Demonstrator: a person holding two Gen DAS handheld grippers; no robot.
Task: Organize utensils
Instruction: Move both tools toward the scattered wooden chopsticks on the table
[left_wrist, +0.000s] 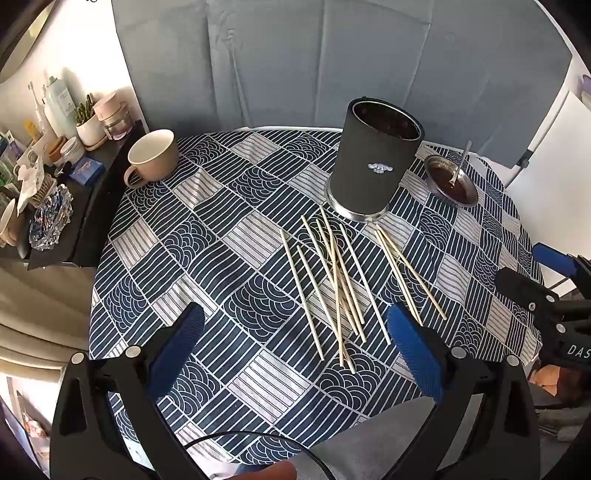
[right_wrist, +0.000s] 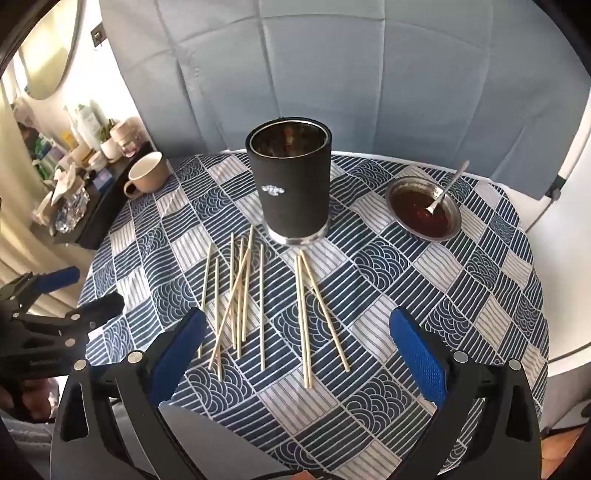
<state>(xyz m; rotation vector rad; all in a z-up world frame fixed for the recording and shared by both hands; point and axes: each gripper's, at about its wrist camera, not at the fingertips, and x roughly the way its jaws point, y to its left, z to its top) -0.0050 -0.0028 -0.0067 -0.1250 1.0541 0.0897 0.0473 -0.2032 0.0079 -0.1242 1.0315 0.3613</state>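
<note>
chopsticks (left_wrist: 334, 284) lie scattered on the patterned tablecloth (left_wrist: 207, 236), all loose, just in front of the black holder cup (left_wrist: 375, 162), and none of them is in it. starting at the left in the left wrist view, a cluttered dark shelf (left_wrist: 85, 206) sits beside the table, then a beige mug (left_wrist: 153, 157) stands near the cloth's far left edge, well apart from the sticks. moving in, the main bunch of chopsticks crosses over itself in a loose heap, and a smaller group (left_wrist: 408, 273) rests just to its right, nearly parallel. behind them the black holder cup stands upright on a metal base. further right, a small metal dish (left_wrist: 452, 181) of dark sauce holds a spoon (left_wrist: 460, 162) leaning on its rim. the left gripper (left_wrist: 295, 339) hangs above the near side of the cloth, jaws spread wide, nothing between them. the right gripper (right_wrist: 299, 343) hovers over the sticks too, equally wide, gripping nothing.
</note>
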